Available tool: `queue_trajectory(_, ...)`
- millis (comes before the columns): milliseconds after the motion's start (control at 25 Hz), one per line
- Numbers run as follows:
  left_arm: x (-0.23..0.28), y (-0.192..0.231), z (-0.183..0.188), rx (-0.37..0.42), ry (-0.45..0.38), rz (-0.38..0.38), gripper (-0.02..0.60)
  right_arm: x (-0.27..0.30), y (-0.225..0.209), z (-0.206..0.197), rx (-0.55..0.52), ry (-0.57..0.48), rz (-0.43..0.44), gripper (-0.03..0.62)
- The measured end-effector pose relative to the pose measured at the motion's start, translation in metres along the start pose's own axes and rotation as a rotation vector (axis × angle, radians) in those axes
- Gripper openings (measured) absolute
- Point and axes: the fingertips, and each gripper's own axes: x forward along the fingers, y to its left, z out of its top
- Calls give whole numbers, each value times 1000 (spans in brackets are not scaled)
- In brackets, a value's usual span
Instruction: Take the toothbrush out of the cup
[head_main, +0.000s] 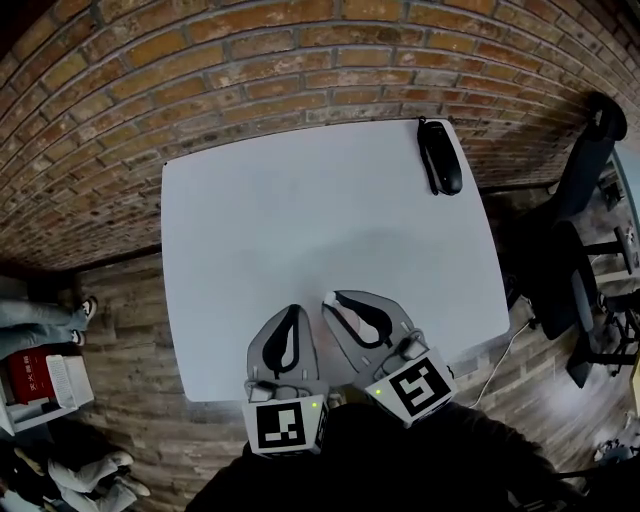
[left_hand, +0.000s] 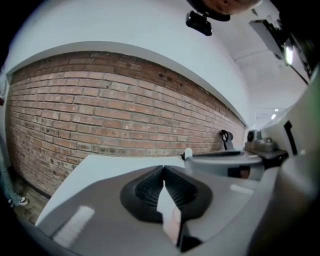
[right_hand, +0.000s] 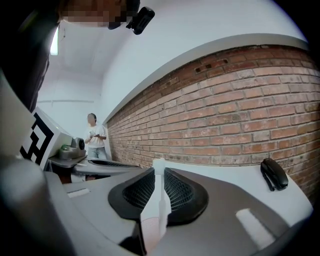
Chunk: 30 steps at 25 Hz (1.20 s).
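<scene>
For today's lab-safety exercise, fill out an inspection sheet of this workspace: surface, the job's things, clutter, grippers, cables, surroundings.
Surface: white table.
Job's things: white toothbrush, gripped; cup: nothing seen.
Clutter: black stapler-like object at the far right corner.
Grippers: left gripper fingers together, empty; right gripper fingers shut on the toothbrush.
Cables: white cable hanging off the table's right edge.
Surroundings: brick wall, wooden floor, office chair, a standing person.

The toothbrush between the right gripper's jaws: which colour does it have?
White. The toothbrush shows best in the right gripper view.
</scene>
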Motion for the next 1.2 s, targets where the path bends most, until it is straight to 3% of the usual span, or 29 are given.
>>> queue_trajectory(720, -57, -2, 44, 61, -142, -46, 9, -44, 40, 65, -106, -207, -100, 58)
queue_trajectory(1200, -97, -13, 31, 72, -157, -61, 8, -95, 72, 85, -129, -350, -148, 58)
